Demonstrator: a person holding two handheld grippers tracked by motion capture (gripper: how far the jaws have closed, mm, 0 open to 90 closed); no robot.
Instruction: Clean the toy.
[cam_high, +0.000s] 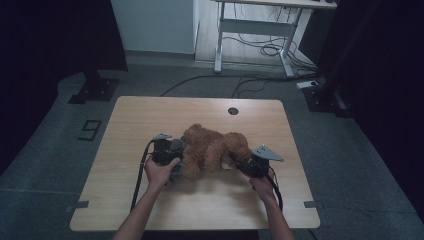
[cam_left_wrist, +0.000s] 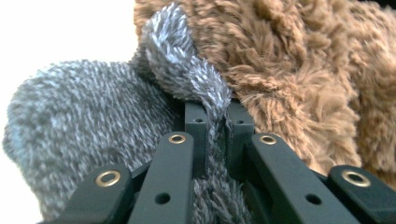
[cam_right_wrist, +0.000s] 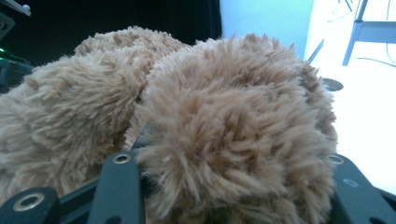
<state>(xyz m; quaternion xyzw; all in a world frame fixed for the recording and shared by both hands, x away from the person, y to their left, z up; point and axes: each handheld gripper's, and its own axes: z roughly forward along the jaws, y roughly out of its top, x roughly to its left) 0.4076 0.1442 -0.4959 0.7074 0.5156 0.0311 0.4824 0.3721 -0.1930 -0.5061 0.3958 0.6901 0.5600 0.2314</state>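
Nearest the person, two forearms come up over the desk's (cam_high: 125, 200) near edge, each hand gripping a tool. The left gripper (cam_high: 172, 154) sits against the near left side of the brown plush bear (cam_high: 212, 147); in the left gripper view its fingers (cam_left_wrist: 196, 135) are drawn narrow and pinch a fold of grey fuzzy fabric (cam_left_wrist: 205, 93) that lies against the bear's brown fur (cam_left_wrist: 303, 84). More of that grey fabric bulges to the left of the pinched fold. The right gripper (cam_high: 240, 164) touches the bear's near right side; in the right gripper view a rounded brown plush part (cam_right_wrist: 233, 140) bulges between its spread fingers (cam_right_wrist: 119, 186), though the contact itself is hidden by fur. The bear lies on its side at the desk's middle. Beyond the bear, a round cable hole (cam_high: 233, 111) sits near the desk's far edge, and farther off a white table frame (cam_high: 255, 30) stands on the floor.
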